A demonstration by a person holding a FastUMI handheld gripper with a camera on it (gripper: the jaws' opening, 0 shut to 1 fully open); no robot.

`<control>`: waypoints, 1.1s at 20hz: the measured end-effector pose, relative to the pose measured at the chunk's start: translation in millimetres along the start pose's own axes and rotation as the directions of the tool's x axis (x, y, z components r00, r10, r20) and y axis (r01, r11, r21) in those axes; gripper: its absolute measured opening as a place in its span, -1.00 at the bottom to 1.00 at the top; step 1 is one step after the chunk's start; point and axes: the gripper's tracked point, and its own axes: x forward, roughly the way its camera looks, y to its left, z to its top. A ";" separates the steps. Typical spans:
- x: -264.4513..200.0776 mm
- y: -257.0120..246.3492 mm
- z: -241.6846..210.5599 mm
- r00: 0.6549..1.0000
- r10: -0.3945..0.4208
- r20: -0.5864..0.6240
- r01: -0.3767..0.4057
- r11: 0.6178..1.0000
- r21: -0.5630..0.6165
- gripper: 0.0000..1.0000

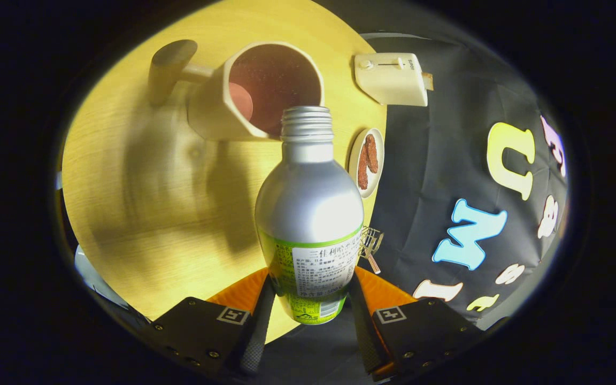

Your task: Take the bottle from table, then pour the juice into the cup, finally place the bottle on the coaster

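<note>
A silver metal bottle (308, 214) with a green and white label sits between my fingers, and my gripper (310, 299) is shut on its lower body. The bottle's cap is off and its threaded mouth points at the rim of a cream cup (257, 93) just ahead. The cup has a dark handle knob at its far side and a dark reddish inside. The whole view is rolled over, so the bottle is tipped toward the cup. I cannot make out any liquid flowing.
The round light-wood table (142, 203) carries the cup. A cream toaster (391, 77) stands near the table's edge beyond the cup. A small plate with brown food (368, 160) lies beside the bottle's shoulder. A tiny wire basket (370, 243) rests near the label.
</note>
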 end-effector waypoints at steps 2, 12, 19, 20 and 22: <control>0.4 -1.2 -3.6 1.000 0.003 -0.016 -0.003 1.000 -0.010 0.42; -7.9 -16.3 1.9 0.999 -0.026 -0.032 0.023 0.994 -0.109 0.41; -13.2 -32.3 3.8 0.998 -0.051 -0.044 0.043 0.983 -0.176 0.41; -13.4 -32.1 4.2 0.998 -0.051 -0.046 0.042 0.982 -0.182 0.41; -12.8 -31.8 3.0 0.997 -0.047 -0.053 0.036 0.980 -0.196 0.41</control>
